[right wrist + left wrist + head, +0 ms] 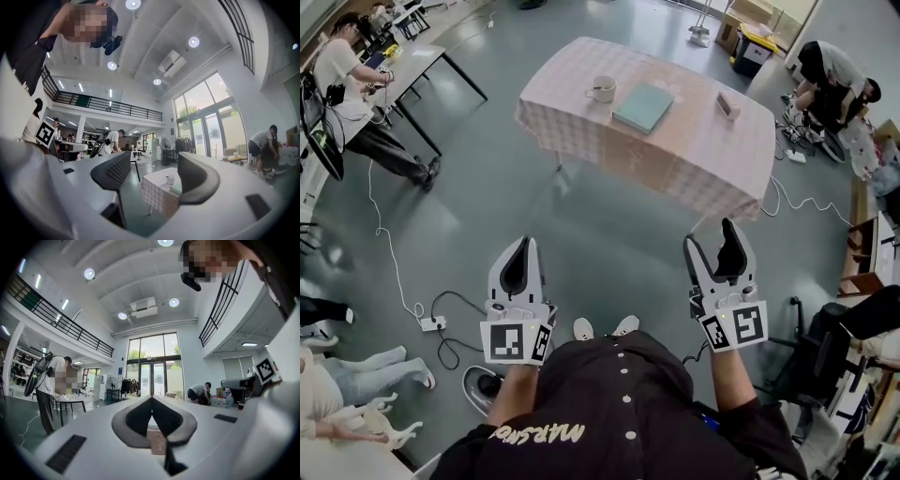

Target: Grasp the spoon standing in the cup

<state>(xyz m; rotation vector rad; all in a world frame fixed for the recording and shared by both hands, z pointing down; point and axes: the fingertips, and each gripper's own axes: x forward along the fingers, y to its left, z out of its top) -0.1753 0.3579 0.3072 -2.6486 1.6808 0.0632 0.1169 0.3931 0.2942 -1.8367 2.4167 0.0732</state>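
Note:
A white cup (602, 90) stands near the left end of a table with a checked cloth (694, 141), far ahead of me across the floor. The spoon in it is too small to make out. My right gripper (717, 242) is open and empty; in the right gripper view the cup (169, 180) and table (157, 192) show in the distance, between the spread jaws of the right gripper (154, 168). My left gripper (523, 258) is shut with nothing in it, and the tips of the left gripper (151, 400) meet in its own view.
A green book (643, 107) and a small box (727, 106) lie on the table. A person sits at a desk (347, 75) at far left, another crouches at far right (834, 75). A power strip (431, 323) and cables lie on the floor.

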